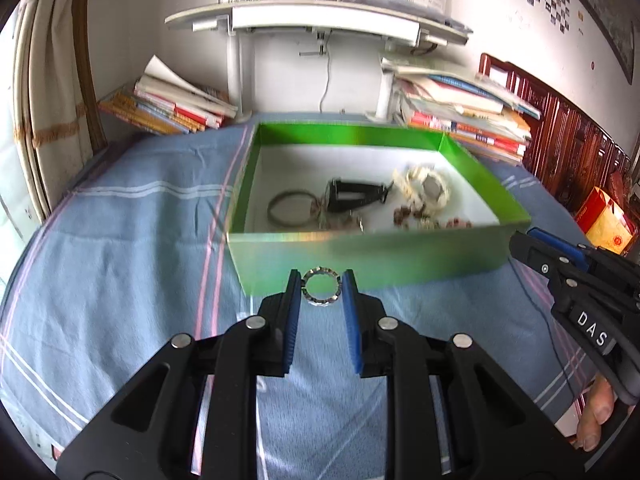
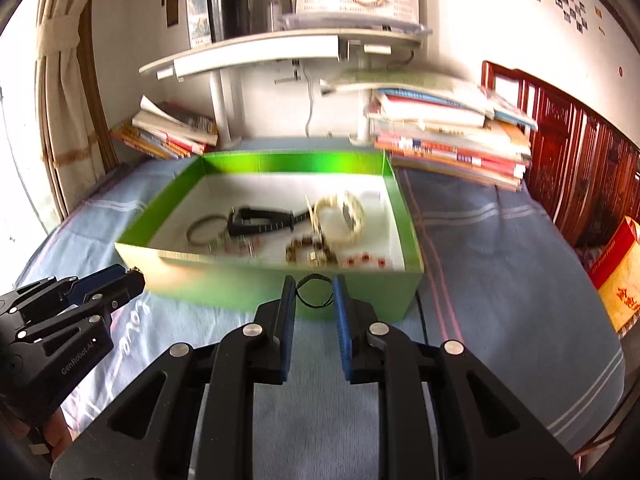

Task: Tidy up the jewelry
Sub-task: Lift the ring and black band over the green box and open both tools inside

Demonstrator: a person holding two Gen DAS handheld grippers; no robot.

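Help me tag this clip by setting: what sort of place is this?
Probably a room in a home, perhaps a bedroom or study. A striped blue cloth covers the work surface, stacks of books sit against the wall under a white shelf, and a curtain hangs at the side.

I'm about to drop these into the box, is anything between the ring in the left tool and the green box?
Only the green box's near wall. The silver ring, gripped in the left tool, sits just before that wall and must clear its rim.
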